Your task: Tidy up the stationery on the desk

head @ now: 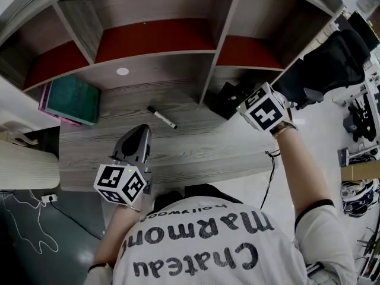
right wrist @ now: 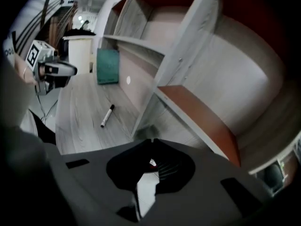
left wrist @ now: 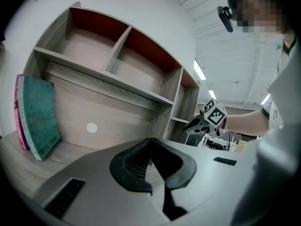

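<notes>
Jaws of the left gripper (left wrist: 150,142) are pressed together with nothing between them, above the front part of the grey wooden surface (head: 196,147). Jaws of the right gripper (right wrist: 151,145) are closed on a small red-and-white thing (right wrist: 151,163) that I cannot identify, near the foot of the shelf unit (head: 148,57), by its right lower compartment. A black-and-white marker (head: 161,117) lies flat on the surface between both grippers, apart from each. At the left, a teal book (head: 72,100) stands tilted, touching a pink book (head: 43,100). A white round disc (head: 122,71) sits on the back panel.
</notes>
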`<state>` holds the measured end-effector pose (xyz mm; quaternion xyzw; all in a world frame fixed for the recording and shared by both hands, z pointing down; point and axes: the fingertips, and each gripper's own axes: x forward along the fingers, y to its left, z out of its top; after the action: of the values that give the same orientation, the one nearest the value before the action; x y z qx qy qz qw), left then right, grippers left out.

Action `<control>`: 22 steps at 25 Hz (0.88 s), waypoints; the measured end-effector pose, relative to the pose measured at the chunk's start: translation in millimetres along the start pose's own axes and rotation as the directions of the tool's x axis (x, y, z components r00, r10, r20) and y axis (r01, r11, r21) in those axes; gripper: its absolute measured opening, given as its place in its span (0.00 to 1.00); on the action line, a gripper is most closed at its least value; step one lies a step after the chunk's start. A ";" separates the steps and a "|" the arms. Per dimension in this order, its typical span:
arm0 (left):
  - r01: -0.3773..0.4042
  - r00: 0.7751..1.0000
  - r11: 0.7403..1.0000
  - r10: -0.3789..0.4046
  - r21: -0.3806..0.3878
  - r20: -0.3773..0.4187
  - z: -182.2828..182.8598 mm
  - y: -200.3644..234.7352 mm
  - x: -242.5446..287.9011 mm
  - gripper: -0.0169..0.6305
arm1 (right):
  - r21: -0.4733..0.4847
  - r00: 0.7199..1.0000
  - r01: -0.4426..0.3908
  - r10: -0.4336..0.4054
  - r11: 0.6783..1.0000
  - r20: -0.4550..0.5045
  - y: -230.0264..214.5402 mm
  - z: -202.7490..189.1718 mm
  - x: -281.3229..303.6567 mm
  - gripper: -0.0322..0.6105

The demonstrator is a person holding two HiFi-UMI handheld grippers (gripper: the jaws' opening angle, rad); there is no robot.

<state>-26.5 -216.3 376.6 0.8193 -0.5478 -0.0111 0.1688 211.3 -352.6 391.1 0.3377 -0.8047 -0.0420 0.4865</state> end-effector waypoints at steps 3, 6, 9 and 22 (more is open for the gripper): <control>0.031 1.000 0.999 -0.031 0.012 -0.002 4.9 -3.6 2.7 0.05 | 0.131 0.995 0.035 -0.046 0.991 0.083 -8.4 1.5 -16.4 0.08; 0.059 0.998 0.998 -0.059 0.024 -0.004 9.1 -5.6 2.8 0.05 | 0.261 0.980 0.054 -0.102 0.964 0.171 -14.6 5.1 -33.5 0.07; 0.085 0.996 0.996 -0.085 0.031 -0.007 12.4 -6.8 2.0 0.05 | 0.341 0.960 0.073 -0.159 0.937 0.232 -15.7 9.2 -49.0 0.07; 0.148 0.989 0.988 -0.148 0.050 -0.009 24.0 10.5 -21.3 0.05 | 0.623 0.828 -0.117 -0.270 0.773 0.491 52.9 51.6 -78.5 0.07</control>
<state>-49.3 -207.1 353.4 0.8618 -0.4851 -0.0074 0.1483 166.3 -279.5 325.8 0.4874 -0.8615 0.1125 0.0878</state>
